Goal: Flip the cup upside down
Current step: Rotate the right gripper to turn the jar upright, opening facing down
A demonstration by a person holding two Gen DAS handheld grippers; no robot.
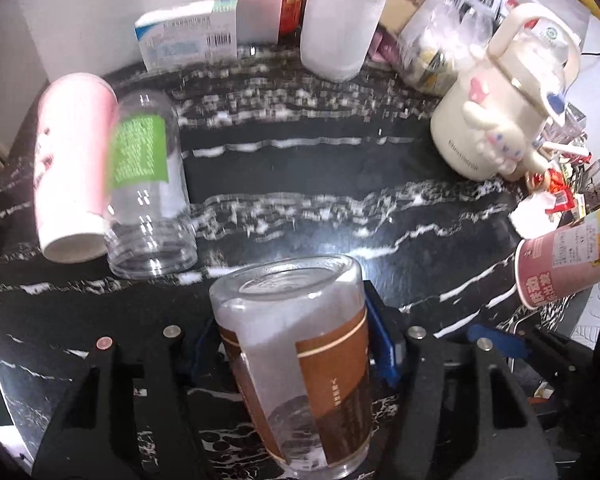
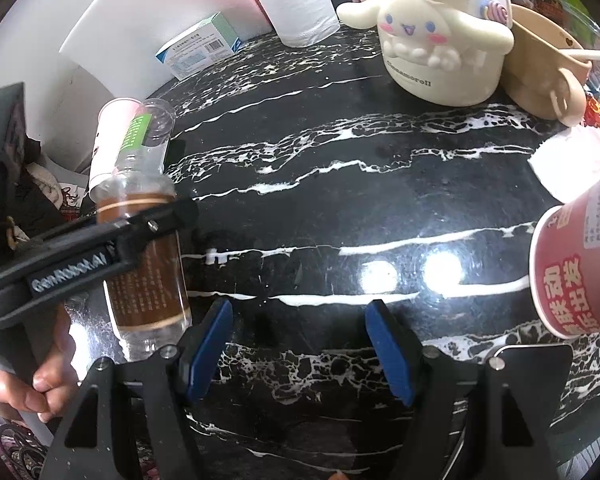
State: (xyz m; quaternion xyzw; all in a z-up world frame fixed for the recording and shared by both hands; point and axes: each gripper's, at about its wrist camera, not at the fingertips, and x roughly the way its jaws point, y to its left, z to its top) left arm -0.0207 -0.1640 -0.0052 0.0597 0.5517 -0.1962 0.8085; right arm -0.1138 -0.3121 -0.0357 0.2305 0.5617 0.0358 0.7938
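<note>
The left tool [image 1: 296, 364] is clamped on a clear plastic cup [image 1: 296, 356] with a brown label; the cup's flat base points up and away from the camera, so it's upside down in the grip, tilted a bit; in the right wrist view the same cup [image 2: 148, 256] sits at the left edge with the black fingers [image 2: 156, 220] across its brown band, and its open mouth is down close to the black marble table [image 2: 320, 200]; can't tell if the rim is actually touching the surface. The right tool [image 2: 298, 344] has its blue pads wide apart with nothing between them, hovering over bare table. Just behind the held cup there's another clear cup with a green label [image 1: 148, 188], upside down on the table, and a pink and white paper cup [image 1: 72, 164] right beside it, touching or nearly so, also mouth down. Off to the right, a red paper cup [image 2: 576, 264] with white characters leans in from the edge. Further back: a cream kettle with a cartoon dog on it [image 2: 432, 36], a white roll of paper [image 2: 296, 0], and a small white and blue box [image 2: 200, 46] near the wall. A hand [image 2: 16, 392] shows at the lower left of the right wrist view, wrapped around the left tool's handle.
</note>
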